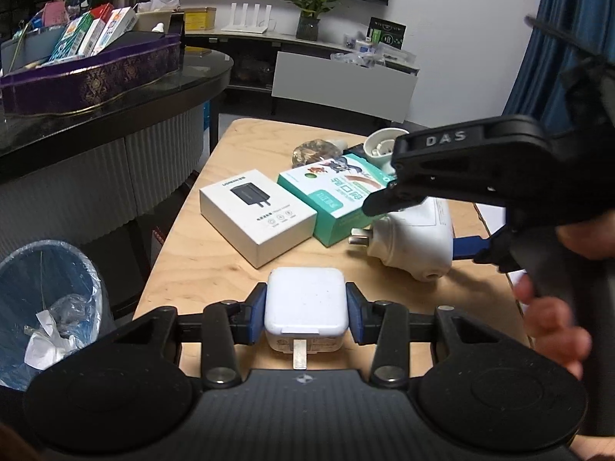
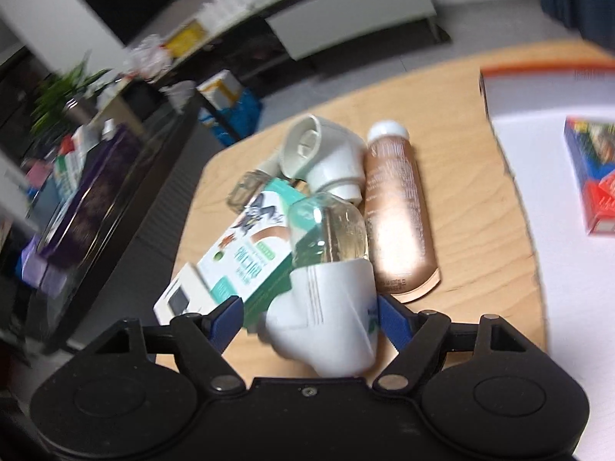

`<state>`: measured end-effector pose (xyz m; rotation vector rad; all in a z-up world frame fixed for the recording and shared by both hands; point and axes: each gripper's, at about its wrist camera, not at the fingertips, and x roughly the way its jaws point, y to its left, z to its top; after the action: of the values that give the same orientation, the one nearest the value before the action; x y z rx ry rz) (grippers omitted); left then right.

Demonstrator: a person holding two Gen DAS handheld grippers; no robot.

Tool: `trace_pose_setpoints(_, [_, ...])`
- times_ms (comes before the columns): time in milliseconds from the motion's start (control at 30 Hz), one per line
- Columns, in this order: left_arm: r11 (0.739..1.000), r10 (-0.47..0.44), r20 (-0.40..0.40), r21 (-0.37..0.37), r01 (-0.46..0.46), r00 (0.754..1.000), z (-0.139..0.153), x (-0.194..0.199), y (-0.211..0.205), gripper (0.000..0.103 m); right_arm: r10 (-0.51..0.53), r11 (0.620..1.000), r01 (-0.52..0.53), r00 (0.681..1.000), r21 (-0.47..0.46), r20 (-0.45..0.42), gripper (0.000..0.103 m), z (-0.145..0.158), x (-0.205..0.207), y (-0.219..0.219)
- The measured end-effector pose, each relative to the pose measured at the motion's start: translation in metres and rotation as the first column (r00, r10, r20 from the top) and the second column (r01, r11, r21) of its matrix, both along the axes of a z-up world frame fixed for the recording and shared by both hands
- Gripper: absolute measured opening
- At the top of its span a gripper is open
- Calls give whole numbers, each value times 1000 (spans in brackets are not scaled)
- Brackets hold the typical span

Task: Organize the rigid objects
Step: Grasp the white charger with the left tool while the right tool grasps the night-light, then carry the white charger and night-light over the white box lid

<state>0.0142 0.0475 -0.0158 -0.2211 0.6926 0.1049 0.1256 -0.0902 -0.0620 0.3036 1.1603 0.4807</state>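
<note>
Light wood table (image 1: 215,253) w/ rounded corners: white charger box (image 1: 257,215) beside teal carton (image 1: 338,199), white plug-in unit (image 1: 415,242), copper bottle (image 2: 399,223) lying flat, white cylinder (image 2: 326,153) at far end; white sheet (image 2: 557,192) on right edge.
</note>
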Motion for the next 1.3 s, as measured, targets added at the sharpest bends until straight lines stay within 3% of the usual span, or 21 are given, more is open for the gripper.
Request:
trace_pose_setpoints(67, [1000, 0, 0, -19, 0, 1000, -1, 0, 3, 42, -7, 1000, 7, 1000, -23, 28, 74, 0, 1, 3])
trace_pose_setpoints(367, [999, 4, 27, -37, -3, 1000, 8, -6, 1, 42, 43, 999, -42, 994, -16, 99, 74, 13, -22, -28])
trace_pose_setpoints(600, [999, -39, 66, -16, 40, 997, 23, -12, -21, 42, 22, 999, -14, 964, -31, 266, 74, 66, -51, -81])
trace_pose_setpoints(700, [997, -74, 97, 1, 74, 993, 35, -15, -39, 42, 7, 996, 28, 929, -90, 369, 74, 87, -66, -113])
trace_pose_setpoints(800, [994, -112, 129, 3, 113, 985, 47, -16, -60, 42, -34, 990, 86, 910, -110, 412, 74, 99, -76, -149])
trace_pose_setpoints(1133, [954, -296, 166, 2, 300, 941, 75, 14, -155, 42, -174, 959, 260, 858, -116, 484, 74, 116, -92, -243])
trace_pose_setpoints(1300, [947, -319, 172, 33, 318, 932, 73, 27, -188, 42, -181, 955, 271, 853, -119, 490, 74, 110, -95, -263])
